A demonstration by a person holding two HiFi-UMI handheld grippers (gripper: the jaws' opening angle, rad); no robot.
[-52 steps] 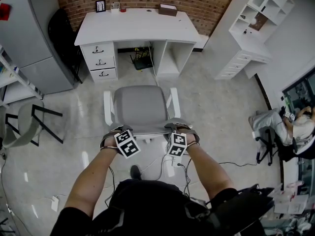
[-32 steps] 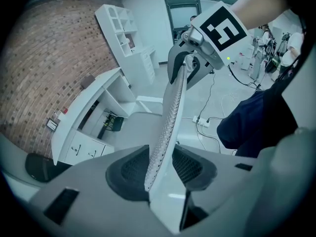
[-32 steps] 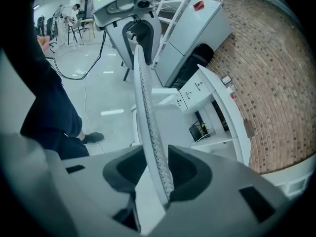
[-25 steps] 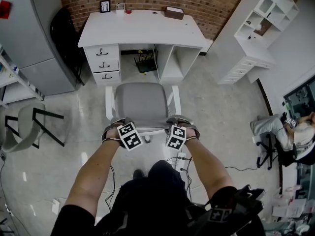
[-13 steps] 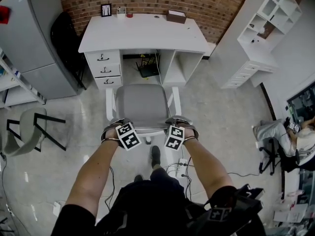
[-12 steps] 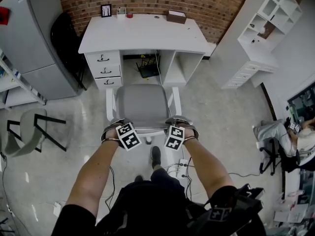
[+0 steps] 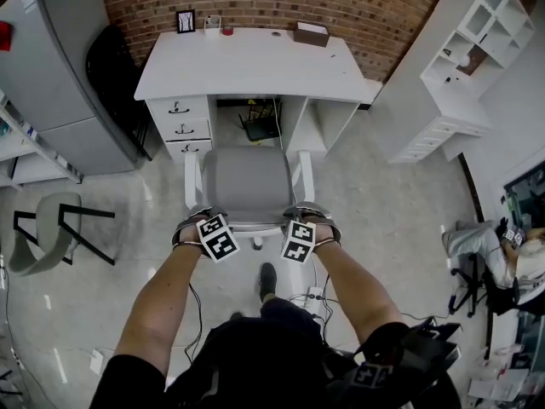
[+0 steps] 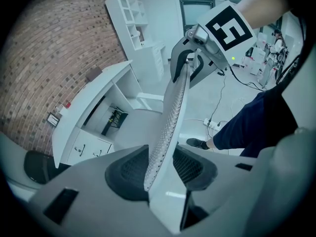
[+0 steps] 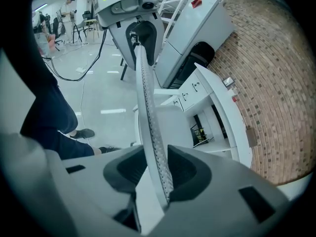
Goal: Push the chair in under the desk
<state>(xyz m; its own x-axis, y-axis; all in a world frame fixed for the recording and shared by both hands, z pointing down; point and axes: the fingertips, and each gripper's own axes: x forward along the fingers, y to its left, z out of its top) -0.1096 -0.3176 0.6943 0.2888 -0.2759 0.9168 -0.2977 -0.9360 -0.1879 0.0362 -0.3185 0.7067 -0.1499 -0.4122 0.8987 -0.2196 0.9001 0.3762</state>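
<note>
Since the earlier frames the chair (image 7: 247, 181) has rolled closer to the white desk (image 7: 251, 62), and its seat front now reaches the drawers (image 7: 181, 128) at the kneehole mouth. My left gripper (image 7: 197, 218) pinches the top edge of the mesh backrest (image 8: 167, 132) between its pads. The right gripper (image 7: 303, 215) clamps the same edge and has just closed slightly tighter. Seat lies just beyond my fingertips, desk farther ahead.

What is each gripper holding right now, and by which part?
Both hold the chair by the top edge of its backrest, the left gripper near the left end, the right gripper near the right end.
</note>
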